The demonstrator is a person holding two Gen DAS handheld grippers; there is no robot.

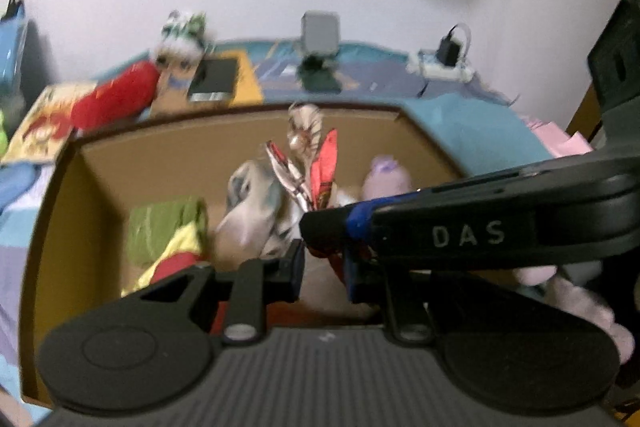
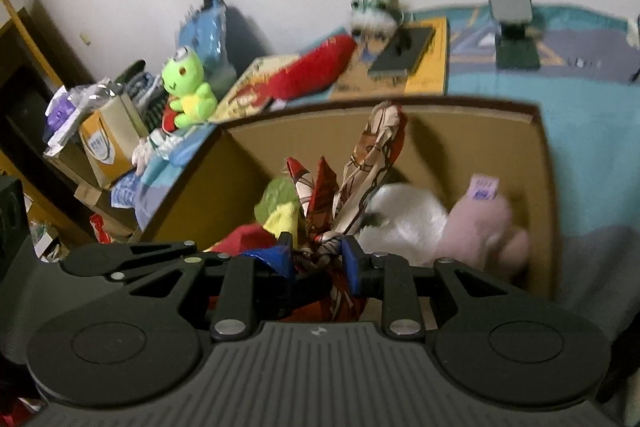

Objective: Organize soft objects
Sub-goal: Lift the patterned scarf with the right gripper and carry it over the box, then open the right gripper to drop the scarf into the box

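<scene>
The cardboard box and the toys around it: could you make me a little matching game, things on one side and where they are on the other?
Things:
1. patterned scarf
2. pink plush
3. green frog plush
4. red cushion

Places:
A. sitting outside the cardboard box, left of it
B. lying on the bed beyond the box's far wall
C. pinched in the right claw above the box
D. inside the box, at its right side

Pairs: 1-C, 2-D, 3-A, 4-B

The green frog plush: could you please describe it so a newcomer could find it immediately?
Left of the open cardboard box, on the cluttered bedside, the green frog plush sits upright. Its bright lime body and yellow belly set it apart from the blue bag behind.
</scene>
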